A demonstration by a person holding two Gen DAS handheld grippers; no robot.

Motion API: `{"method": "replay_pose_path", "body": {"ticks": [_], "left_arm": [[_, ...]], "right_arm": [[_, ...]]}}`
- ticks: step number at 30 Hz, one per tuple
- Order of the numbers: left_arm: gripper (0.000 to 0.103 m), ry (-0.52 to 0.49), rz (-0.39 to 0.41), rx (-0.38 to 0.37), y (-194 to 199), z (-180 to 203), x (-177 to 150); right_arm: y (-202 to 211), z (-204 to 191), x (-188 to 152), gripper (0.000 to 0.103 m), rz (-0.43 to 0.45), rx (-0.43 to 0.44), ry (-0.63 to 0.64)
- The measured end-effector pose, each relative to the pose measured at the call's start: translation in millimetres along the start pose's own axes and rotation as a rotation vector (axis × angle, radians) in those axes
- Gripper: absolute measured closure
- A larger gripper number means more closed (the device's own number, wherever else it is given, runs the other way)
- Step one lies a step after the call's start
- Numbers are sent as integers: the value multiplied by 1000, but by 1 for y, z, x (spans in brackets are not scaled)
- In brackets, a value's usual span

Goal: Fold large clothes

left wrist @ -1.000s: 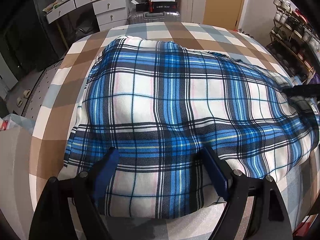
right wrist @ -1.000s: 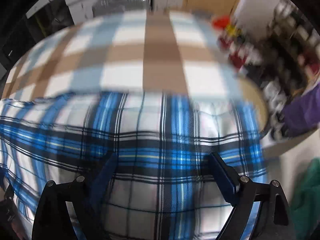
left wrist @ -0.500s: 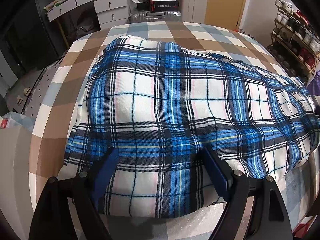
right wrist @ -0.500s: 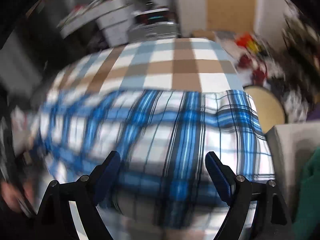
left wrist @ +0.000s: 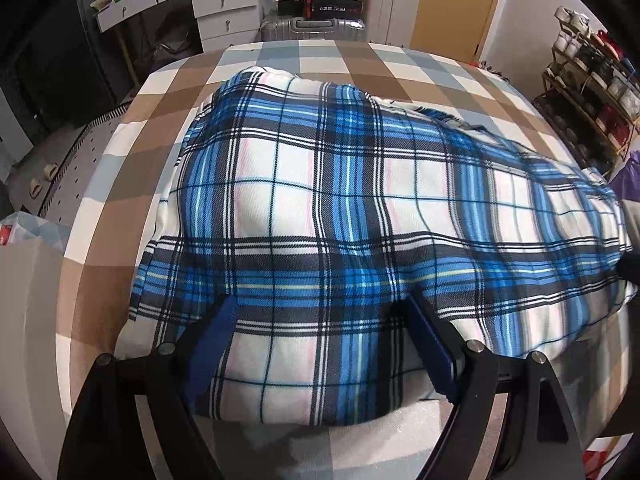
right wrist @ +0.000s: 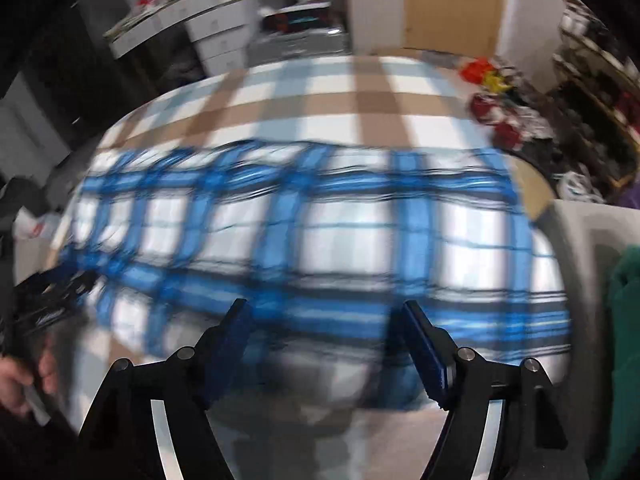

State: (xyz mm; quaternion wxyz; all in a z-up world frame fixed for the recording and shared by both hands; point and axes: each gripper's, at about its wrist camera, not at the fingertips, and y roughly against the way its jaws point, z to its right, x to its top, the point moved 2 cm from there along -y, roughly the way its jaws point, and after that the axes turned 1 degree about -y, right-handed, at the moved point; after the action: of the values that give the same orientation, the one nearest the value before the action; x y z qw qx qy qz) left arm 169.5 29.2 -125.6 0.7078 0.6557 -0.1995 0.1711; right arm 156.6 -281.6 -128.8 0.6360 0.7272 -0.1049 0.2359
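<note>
Refolding comes next: my left gripper (left wrist: pixel 320 344) and right gripper (right wrist: pixel 324 340), both spread, straddle the plaid garment's (left wrist: pixel 360 200) near hem at the bed's (left wrist: pixel 120 168) near edge; I must pinch it.

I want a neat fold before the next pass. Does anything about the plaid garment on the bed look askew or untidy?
Yes. The blue plaid garment lies puffed and rumpled on the checked bedspread, and its far right edge is bunched rather than flat. Both the left gripper and the right gripper are open, holding nothing.
</note>
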Motion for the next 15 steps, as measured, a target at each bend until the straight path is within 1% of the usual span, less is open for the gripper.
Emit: {"method": "replay_pose_path", "body": {"ticks": [1, 2, 3, 4, 5, 6, 7, 8, 9, 10, 11, 12, 14, 15], "left_arm": [[22, 3, 12, -31, 6, 1, 0], [22, 2, 26, -52, 10, 3, 1], [22, -9, 48, -81, 17, 7, 0], [22, -23, 63, -96, 21, 10, 0], [22, -54, 88, -107, 27, 17, -1], [22, -85, 105, -107, 30, 23, -2], [22, -141, 121, -91, 31, 34, -3], [22, -175, 121, -75, 29, 40, -4], [21, -227, 101, -37, 21, 51, -6], [21, -249, 76, -10, 13, 54, -7], [21, -259, 33, 17, -1, 57, -8], [20, -246, 4, 17, -10, 56, -7], [14, -169, -15, -16, -18, 46, -2], [12, -154, -28, -25, -21, 42, 1]], "right_arm": [[-10, -9, -5, 27, -16, -29, 21], [-24, -17, -10, 27, -43, -86, 46], [-33, -21, -15, 25, -54, -121, 60], [-38, -24, -18, 23, -32, -149, 71], [-40, -25, -18, 18, -2, -160, 61], [-42, -22, -18, 17, -2, -156, 38], [-41, -20, -18, 16, -5, -149, 14], [-40, -20, -18, 16, -10, -150, -5], [-38, -18, -18, 16, -7, -149, -15], [-31, -18, -19, 17, 6, -141, -31], [-22, -18, -21, 17, 33, -119, -61], [-12, -18, -24, 18, 53, -105, -86], [12, -18, -30, 18, 127, -30, -172], [20, -19, -34, 18, 150, 1, -203]]}}
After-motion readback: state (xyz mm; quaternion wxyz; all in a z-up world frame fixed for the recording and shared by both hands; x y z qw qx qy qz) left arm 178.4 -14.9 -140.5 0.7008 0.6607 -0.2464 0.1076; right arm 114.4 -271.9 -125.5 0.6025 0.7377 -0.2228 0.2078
